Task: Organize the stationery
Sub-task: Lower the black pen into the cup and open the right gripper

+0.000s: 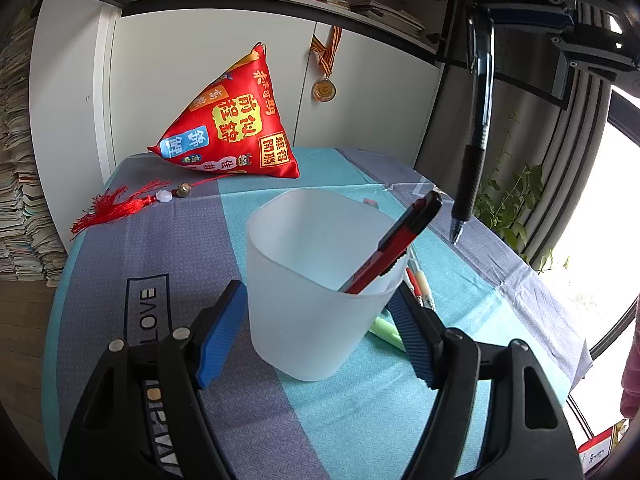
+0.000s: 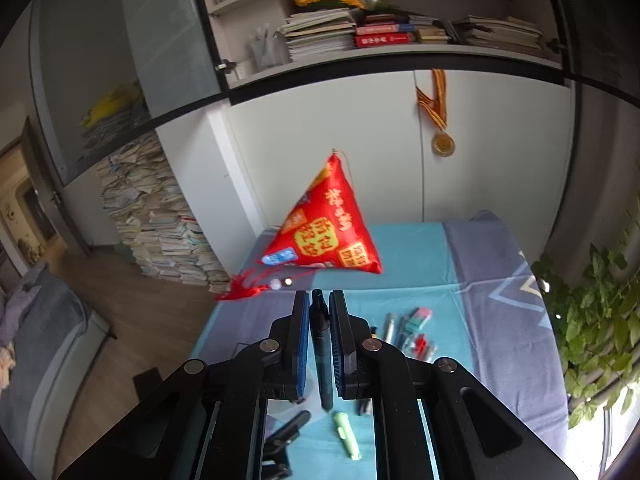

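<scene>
My left gripper (image 1: 318, 296) is shut on a frosted plastic cup (image 1: 320, 264) standing on the table, with one blue pad on each side of it. A red and black utility knife (image 1: 400, 240) leans inside the cup. Above and to the right of the cup, a black pen (image 1: 478, 128) hangs tip down from my right gripper (image 1: 486, 16). In the right wrist view, the right gripper (image 2: 320, 298) is shut on that pen (image 2: 322, 360). A green highlighter (image 2: 346, 434), several pens (image 2: 408, 336) and an eraser (image 2: 420, 316) lie on the cloth below.
A red pyramid cushion (image 1: 236, 128) with a red tassel (image 1: 116, 208) sits at the far side of the blue and grey tablecloth (image 1: 160, 240). White cabinet doors (image 1: 200, 60) with a hanging medal (image 1: 324, 90) stand behind. A leafy plant (image 2: 592, 320) is at the right table edge.
</scene>
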Motion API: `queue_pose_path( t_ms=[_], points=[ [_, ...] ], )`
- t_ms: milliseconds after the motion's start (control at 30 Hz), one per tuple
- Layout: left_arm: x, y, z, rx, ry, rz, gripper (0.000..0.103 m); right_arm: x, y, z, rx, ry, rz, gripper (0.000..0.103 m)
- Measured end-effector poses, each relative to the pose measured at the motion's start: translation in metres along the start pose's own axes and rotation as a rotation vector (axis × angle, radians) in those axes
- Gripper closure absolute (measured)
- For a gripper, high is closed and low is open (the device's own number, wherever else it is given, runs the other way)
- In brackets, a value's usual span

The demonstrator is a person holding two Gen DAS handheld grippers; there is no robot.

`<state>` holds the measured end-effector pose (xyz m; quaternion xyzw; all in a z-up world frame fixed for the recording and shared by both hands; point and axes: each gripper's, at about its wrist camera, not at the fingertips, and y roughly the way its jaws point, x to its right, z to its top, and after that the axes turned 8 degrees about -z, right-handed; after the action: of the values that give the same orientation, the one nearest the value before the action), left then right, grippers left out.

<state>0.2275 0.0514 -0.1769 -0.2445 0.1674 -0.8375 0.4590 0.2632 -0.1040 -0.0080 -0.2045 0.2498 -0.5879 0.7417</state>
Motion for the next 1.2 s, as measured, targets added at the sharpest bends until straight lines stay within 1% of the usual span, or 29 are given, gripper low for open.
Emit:
queue_pose_path(
  t_ms=[167, 300, 400, 533, 667, 800, 900, 1100, 1200],
  points=[
    [0.0, 0.0, 0.0, 0.0, 0.0, 0.0, 0.031, -0.016, -0.001, 0.003, 0.022, -0.021, 0.038, 0.092],
    [0.0, 0.0, 0.0, 0.0, 0.0, 0.0, 0.031, -0.024, 0.0, 0.005, 0.042, -0.038, 0.036, 0.092],
    [0.0, 0.0, 0.0, 0.0, 0.0, 0.0, 0.031, -0.029, 0.003, 0.004, 0.034, -0.053, 0.044, 0.092],
    [0.0, 0.0, 0.0, 0.0, 0.0, 0.0, 0.031, -0.031, 0.016, -0.008, -0.018, -0.065, 0.04, 0.092],
    [0.0, 0.0, 0.0, 0.0, 0.0, 0.0, 0.031, -0.028, 0.035, -0.025, -0.099, -0.071, 0.023, 0.092],
    [0.0, 0.0, 0.0, 0.0, -0.001, 0.0, 0.031, -0.023, 0.048, -0.037, -0.166, -0.057, 0.03, 0.092],
    [0.0, 0.0, 0.0, 0.0, -0.001, 0.0, 0.031, -0.02, 0.053, -0.041, -0.186, -0.048, 0.024, 0.092],
    [0.0, 0.0, 0.001, 0.0, 0.0, 0.0, 0.031, -0.019, 0.057, -0.043, -0.199, -0.048, 0.025, 0.092],
    [0.0, 0.0, 0.001, -0.001, -0.001, 0.0, 0.03, -0.019, 0.058, -0.043, -0.209, -0.041, 0.04, 0.092]
  ],
)
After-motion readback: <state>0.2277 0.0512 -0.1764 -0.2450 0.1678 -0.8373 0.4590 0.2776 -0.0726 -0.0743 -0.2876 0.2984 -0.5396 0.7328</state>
